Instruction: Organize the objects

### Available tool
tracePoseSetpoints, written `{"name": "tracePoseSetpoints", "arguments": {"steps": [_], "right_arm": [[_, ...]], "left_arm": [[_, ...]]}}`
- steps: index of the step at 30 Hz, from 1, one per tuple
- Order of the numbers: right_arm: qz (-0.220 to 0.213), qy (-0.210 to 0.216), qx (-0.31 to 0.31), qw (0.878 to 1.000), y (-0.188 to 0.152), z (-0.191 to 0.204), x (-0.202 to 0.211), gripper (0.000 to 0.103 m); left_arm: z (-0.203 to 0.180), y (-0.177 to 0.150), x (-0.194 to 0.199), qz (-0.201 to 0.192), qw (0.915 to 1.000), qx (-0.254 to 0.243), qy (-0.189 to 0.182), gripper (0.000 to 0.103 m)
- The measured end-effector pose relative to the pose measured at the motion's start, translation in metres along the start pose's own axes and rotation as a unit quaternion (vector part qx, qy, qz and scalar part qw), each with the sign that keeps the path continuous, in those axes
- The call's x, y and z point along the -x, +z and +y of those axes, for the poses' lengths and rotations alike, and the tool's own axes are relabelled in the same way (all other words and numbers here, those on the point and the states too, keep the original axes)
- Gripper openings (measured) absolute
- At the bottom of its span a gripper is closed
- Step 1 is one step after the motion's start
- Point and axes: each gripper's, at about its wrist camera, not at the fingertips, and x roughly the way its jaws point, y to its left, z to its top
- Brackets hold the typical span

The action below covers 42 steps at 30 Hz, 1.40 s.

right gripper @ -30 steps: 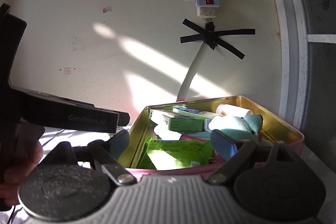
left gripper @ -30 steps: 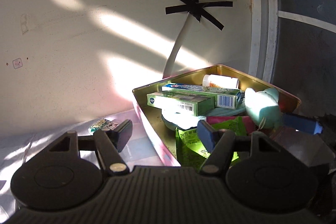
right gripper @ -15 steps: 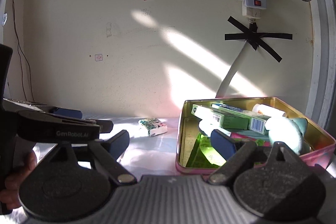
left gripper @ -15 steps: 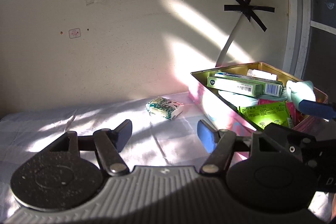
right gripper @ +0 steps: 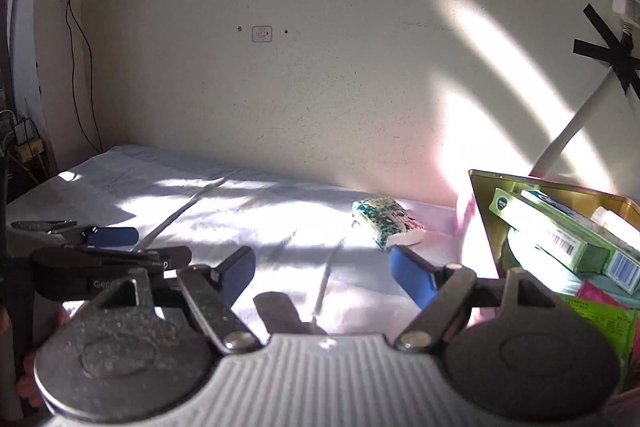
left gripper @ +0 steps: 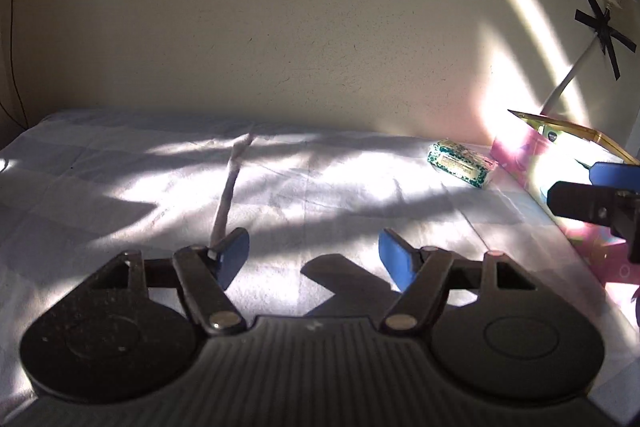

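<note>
Mostly a cream wall (right gripper: pixel 340 87) at the back, sun-streaked, above a table covered by a pale cloth (left gripper: pixel 160 179) with a creased ridge down it. Pink tin (right gripper: pixel 484 203) with a gold inside sits at the right edge, stuffed with green cartons, a green packet and a white tube. Left gripper (left gripper: pixel 314 257) hovers over bare cloth, jaws apart, opened a little just now, nothing between them. Right gripper (right gripper: pixel 323 271) hovers beside the tin, jaws apart after just narrowing, nothing between them either. Green-patterned tissue pack (left gripper: pixel 462 165) lies on the cloth just left of the tin, near the wall, untouched by either gripper.
</note>
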Motion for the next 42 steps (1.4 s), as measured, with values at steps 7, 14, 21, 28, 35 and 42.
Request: {"name": "tracePoseSetpoints", "arguments": {"steps": [7, 14, 21, 28, 35, 42], "right_arm": [[0.122, -0.026, -0.048, 0.991, 0.056, -0.033, -0.134, 0.072], [0.172, -0.072, -0.048, 0.981, 0.061, -0.053, -0.195, 0.078], [0.180, -0.056, -0.080, 0.979, 0.036, -0.067, -0.197, 0.077], [0.168, -0.019, -0.047, 0.985, 0.020, -0.045, -0.161, 0.054], [0.149, 0.026, 0.011, 0.988, -0.009, -0.013, -0.103, 0.054], [0.131, 0.051, 0.045, 0.989, -0.053, 0.002, -0.026, 0.054]], "left_arm": [[0.006, -0.001, -0.003, 0.021, 0.9996, 0.008, -0.017, 0.073], [0.008, 0.000, -0.008, 0.037, 0.9989, 0.011, -0.027, 0.073], [0.014, 0.000, -0.017, 0.055, 0.9979, 0.024, -0.022, 0.073], [0.011, -0.001, -0.017, 0.053, 0.9985, 0.008, -0.011, 0.074], [0.011, -0.003, -0.017, 0.051, 0.9987, 0.005, -0.006, 0.075], [0.006, -0.006, -0.017, 0.050, 0.9987, -0.009, 0.001, 0.076]]}}
